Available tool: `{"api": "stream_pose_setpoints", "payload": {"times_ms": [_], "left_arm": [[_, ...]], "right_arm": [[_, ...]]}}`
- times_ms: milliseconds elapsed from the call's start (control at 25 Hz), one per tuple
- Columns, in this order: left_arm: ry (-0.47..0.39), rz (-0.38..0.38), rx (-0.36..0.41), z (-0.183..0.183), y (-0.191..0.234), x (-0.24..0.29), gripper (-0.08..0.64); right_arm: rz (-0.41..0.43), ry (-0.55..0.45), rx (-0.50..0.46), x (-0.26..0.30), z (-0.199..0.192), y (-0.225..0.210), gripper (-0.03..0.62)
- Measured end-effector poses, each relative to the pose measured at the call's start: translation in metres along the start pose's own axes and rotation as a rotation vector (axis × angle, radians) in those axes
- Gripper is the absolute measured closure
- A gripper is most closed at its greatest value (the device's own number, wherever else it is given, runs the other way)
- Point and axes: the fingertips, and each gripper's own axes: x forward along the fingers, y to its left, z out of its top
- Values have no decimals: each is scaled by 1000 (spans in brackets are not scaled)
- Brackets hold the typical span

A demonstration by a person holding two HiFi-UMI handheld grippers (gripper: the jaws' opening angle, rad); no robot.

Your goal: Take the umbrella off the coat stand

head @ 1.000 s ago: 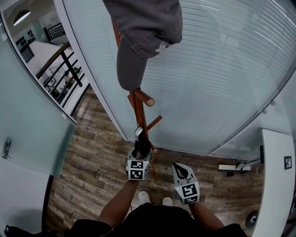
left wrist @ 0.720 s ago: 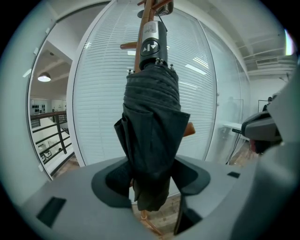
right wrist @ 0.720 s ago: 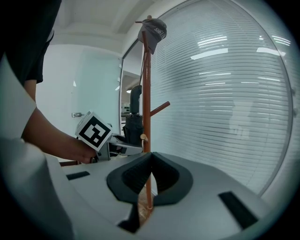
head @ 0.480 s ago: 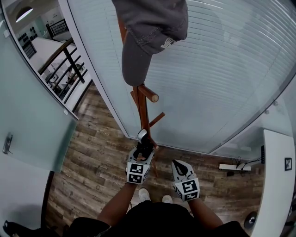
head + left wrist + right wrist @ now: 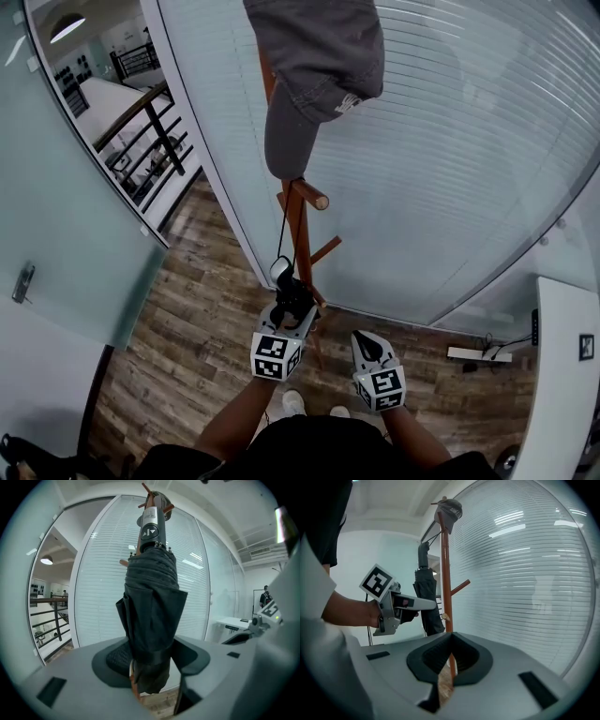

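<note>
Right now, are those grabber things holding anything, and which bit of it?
The left gripper has its jaws clamped on the umbrella, around the folded cloth below the handle. The right gripper holds nothing.

This looks like an office: a curved glass wall with white horizontal blinds (image 5: 450, 141), a frosted glass door with a metal handle (image 5: 70, 234), a white desk (image 5: 562, 375), grey-brown wood-plank flooring (image 5: 192, 328), a black metal railing (image 5: 155, 150) and a brown wooden coat stand (image 5: 298, 234).

Wooden coat stand (image 5: 298, 234) upright on plank floor (image 5: 192, 323), grey cap (image 5: 314, 66) atop.
</note>
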Motion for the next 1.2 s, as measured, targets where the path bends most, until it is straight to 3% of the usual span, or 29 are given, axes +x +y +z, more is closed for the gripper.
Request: {"api": "stream_pose_setpoints", "payload": {"times_ms": [360, 600, 800, 1200], "left_arm": [[-91, 1, 34, 54, -8, -12, 306], [-119, 36, 115, 80, -8, -22, 305], [-176, 39, 120, 105, -13, -29, 307], [-277, 36, 203, 150, -30, -47, 305]], "right_arm": [[13, -4, 0, 1, 0, -1, 586], [10, -10, 2, -2, 0, -7, 586], [13, -19, -3, -1, 5, -8, 586], [9, -46, -18, -3, 17, -2, 586]]}}
